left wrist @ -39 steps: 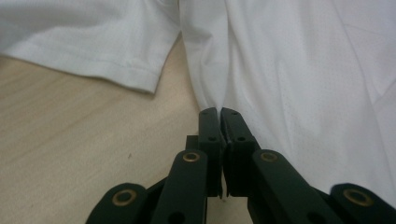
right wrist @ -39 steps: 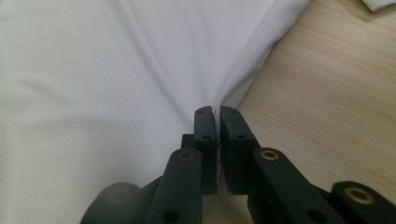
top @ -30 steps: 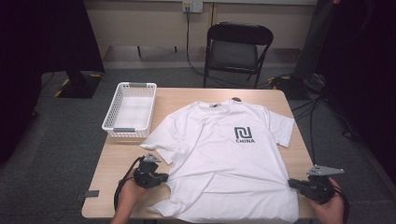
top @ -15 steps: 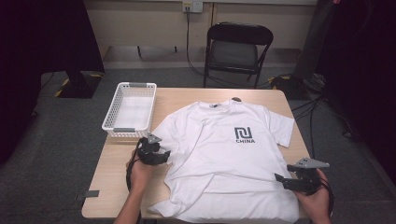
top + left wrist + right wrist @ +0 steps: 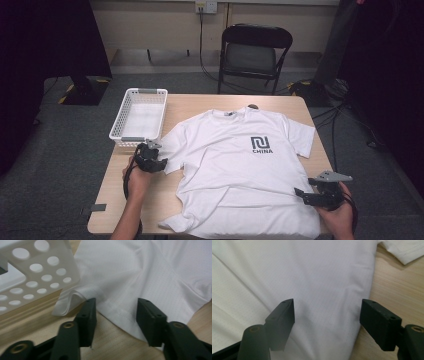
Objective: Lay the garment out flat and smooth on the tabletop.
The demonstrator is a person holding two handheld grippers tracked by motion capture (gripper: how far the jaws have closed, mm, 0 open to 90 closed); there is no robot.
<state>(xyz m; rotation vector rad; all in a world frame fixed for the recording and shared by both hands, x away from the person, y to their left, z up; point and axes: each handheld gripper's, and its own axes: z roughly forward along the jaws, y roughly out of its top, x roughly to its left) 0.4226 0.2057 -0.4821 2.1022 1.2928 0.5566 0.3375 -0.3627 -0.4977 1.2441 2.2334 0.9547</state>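
Observation:
A white T-shirt (image 5: pixel 240 165) with a dark "CHINA" logo lies spread face up on the wooden table (image 5: pixel 185 107). My left gripper (image 5: pixel 159 164) is at the hem of the shirt's left sleeve (image 5: pixel 105 300), open, its jaws straddling the hem edge (image 5: pixel 117 312) close to the cloth. My right gripper (image 5: pixel 299 194) hovers open over the shirt's right side edge (image 5: pixel 362 292) near the bottom hem, with cloth under one jaw and bare wood (image 5: pixel 394 282) under the other. Nothing is gripped.
A white perforated basket (image 5: pixel 140 117) stands at the table's left, just beyond the left sleeve, and its wall (image 5: pixel 32 275) sits close to my left gripper. A black folding chair (image 5: pixel 252 55) stands behind the table. Cables run across the floor at right.
My left gripper moved forward, away from the person, up to the left sleeve hem. My right gripper moved left, in from the table's right corner onto the shirt's lower right edge.

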